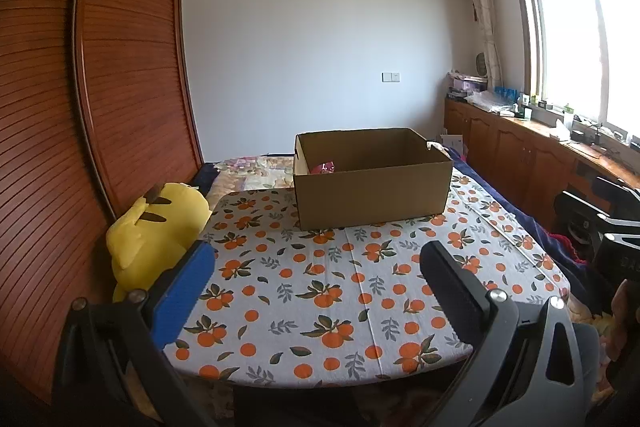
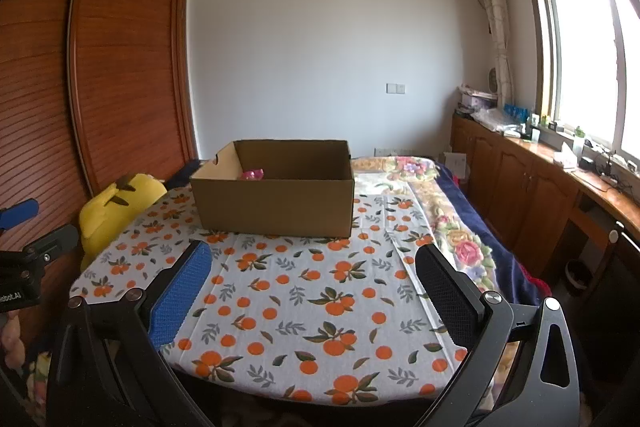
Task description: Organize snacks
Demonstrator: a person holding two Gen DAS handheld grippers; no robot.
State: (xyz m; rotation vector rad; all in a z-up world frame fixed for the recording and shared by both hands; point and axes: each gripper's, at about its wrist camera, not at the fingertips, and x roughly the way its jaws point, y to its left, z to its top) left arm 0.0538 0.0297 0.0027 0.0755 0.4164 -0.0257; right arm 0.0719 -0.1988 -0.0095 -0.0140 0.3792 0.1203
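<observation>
Both idle: left gripper (image 1: 316,291) and right gripper (image 2: 314,291) spread wide, holding nothing. 1 pink snack packet (image 1: 325,168) already in cardboard box (image 1: 372,195) on the orange-print tablecloth (image 1: 320,287) (no other snacks visible). Likely finished, or next: find more.

box (image 1: 370,193) on table (image 1: 320,311), perhaps a snack packet (image 1: 324,168) inside

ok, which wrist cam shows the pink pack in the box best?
Right wrist, marginally: the pink pack shows slightly more above the box front wall. In the left wrist view the pack is a smaller sliver behind the wall. Most of it is hidden in both.
</observation>
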